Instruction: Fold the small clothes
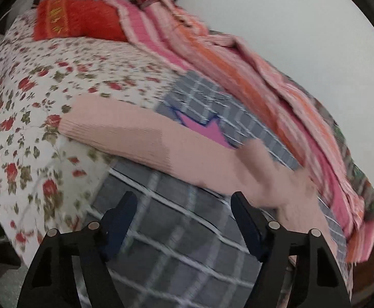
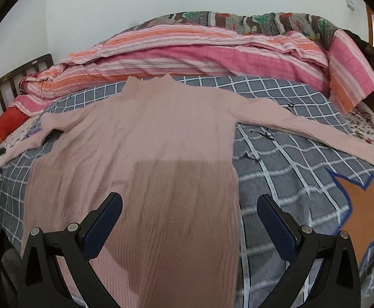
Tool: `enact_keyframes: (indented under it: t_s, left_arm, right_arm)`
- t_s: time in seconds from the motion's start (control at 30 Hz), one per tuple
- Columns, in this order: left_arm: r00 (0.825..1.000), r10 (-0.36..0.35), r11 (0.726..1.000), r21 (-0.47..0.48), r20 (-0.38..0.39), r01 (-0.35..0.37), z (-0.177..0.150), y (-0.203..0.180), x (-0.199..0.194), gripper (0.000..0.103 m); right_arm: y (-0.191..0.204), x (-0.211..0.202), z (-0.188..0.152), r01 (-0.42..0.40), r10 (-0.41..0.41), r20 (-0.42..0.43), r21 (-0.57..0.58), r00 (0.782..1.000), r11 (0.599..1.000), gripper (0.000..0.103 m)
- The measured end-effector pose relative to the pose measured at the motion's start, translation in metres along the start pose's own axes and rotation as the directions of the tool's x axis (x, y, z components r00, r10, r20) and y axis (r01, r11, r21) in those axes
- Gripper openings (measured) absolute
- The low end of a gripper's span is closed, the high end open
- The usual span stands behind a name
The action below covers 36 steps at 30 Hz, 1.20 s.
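On the left wrist view: left gripper (image 1: 183,205) has its jaws spread wide, nothing between them, hovering over the grey checked blanket (image 1: 176,243). Pink ribbed sweater (image 1: 125,133) runs from 9 o'clock toward 3 o'clock just ahead of the fingertips; what shows here is the left sleeve, cuff end at about 9 o'clock on the floral sheet (image 1: 33,89). Sleeve is stretched out straight, probably so it can be picked near the cuff and swung across the body. Frame is motion-blurred, so I can't tell whether the right finger touches the fabric at 3 o'clock. Red pillow (image 1: 76,20) sits at 11 o'clock by the headboard and the striped quilt (image 1: 238,59) is bunched along the wall from 12 to 4 o'clock, both clear of the work area.

Right wrist view: right gripper (image 2: 189,218) is also released, jaws wide, empty, straddling the hem end of the sweater (image 2: 161,133) at 6 o'clock. Garment lies flat, collar at 12 o'clock, sleeves out to 9 and 3 o'clock, centred on the blanket (image 2: 289,159). That spread layout looks like prep: flat and symmetric makes sleeve-in folds clean. Right sleeve tip reaches the blanket edge at 3 o'clock, above the orange star patch (image 2: 361,215). Quilt (image 2: 187,51) is piled behind the collar.

Judgement: no fold made yet; sleeves first.
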State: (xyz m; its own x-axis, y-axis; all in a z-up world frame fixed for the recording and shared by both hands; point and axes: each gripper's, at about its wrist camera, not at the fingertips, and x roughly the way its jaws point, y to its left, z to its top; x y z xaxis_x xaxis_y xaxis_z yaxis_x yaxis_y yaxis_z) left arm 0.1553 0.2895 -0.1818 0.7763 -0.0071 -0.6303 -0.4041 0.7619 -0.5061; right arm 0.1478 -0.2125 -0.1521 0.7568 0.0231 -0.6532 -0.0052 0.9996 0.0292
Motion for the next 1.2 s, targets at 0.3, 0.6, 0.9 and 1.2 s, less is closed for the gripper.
enact_keyframes:
  t_s: [0.3, 0.6, 0.9, 1.2]
  left_arm:
    - [0.994, 0.081, 0.993, -0.094, 0.070, -0.075, 0.036, 0.028, 0.036, 0.053]
    - [0.940, 0.232, 0.965, 0.064, 0.251, -0.255, 0.066, -0.011, 0.020, 0.007]
    - [0.948, 0.032, 0.921, 0.359, 0.317, -0.151, 0.067, -0.171, -0.002, 0.007]
    - [0.966, -0.176, 0.799, 0.601, 0.187, 0.030, -0.014, -0.352, 0.042, 0.007]
  right_arm:
    - [0.003, 0.035, 0.053, -0.072, 0.072, 0.009, 0.028, 0.997, 0.997, 0.102]
    - [0.017, 0.050, 0.098, -0.099, 0.105, 0.083, -0.074, 0.991, 0.992, 0.102]
    - [-0.026, 0.053, 0.077, -0.089, 0.092, 0.066, -0.040, 0.994, 0.995, 0.102]
    - [-0.089, 0.050, 0.075, -0.050, 0.040, 0.100, 0.100, 0.994, 0.994, 0.102]
